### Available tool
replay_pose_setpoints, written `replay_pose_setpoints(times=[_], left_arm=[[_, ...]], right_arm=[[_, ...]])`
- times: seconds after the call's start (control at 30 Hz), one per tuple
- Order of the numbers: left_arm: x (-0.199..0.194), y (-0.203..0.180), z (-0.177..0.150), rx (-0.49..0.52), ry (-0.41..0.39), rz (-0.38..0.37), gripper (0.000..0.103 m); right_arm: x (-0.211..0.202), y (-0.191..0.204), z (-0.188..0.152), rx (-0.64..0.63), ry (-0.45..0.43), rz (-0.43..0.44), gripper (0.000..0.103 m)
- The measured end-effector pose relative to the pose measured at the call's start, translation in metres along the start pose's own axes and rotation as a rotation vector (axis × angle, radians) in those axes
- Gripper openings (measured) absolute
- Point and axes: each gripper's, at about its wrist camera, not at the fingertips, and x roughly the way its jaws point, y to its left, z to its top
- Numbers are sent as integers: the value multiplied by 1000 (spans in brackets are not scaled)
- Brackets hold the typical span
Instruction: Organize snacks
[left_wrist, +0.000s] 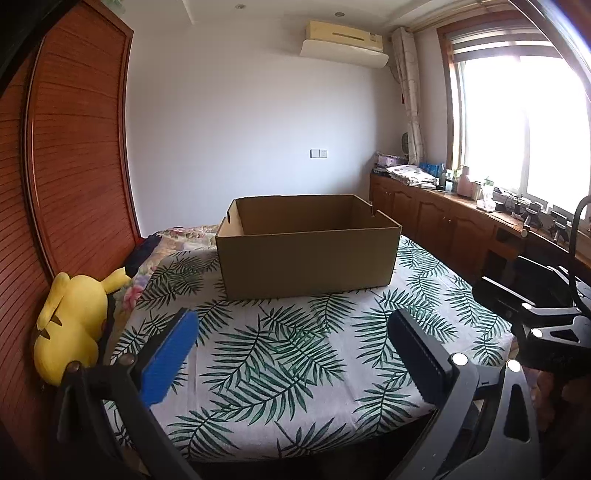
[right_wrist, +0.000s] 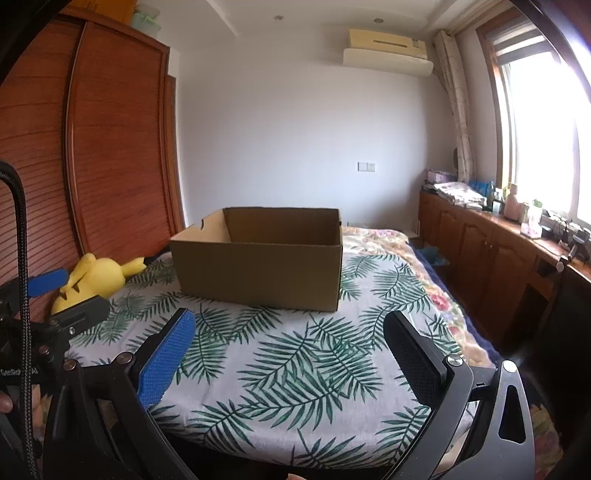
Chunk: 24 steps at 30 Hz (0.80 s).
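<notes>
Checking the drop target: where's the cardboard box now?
Both views show the cardboard box centred on the leaf-print sheet, open-topped, right of the yellow plush.

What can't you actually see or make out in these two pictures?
- Floor of the cardboard box: both views, hidden by its near wall.
- Snacks: none visible in either view.
- Items on the window counter: both views, too small and glare-washed.
- Yellow plush toy: right wrist view, partly behind the left gripper.

White wall (left_wrist: 240, 110), wooden wardrobe (left_wrist: 74, 147), bright window (left_wrist: 517, 122), leaf-print bed (left_wrist: 295, 350)
</notes>
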Motion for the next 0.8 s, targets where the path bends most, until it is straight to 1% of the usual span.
replay_pose_setpoints(times=[0.23,0.8], left_arm=[[2,2,-2,-12,9,2,103],[-1,2,0,-10,1,4,103]], right_arm=[[3,-3,-6,11,7,-15,103],[1,-6,-4,16,-3,-22,103]])
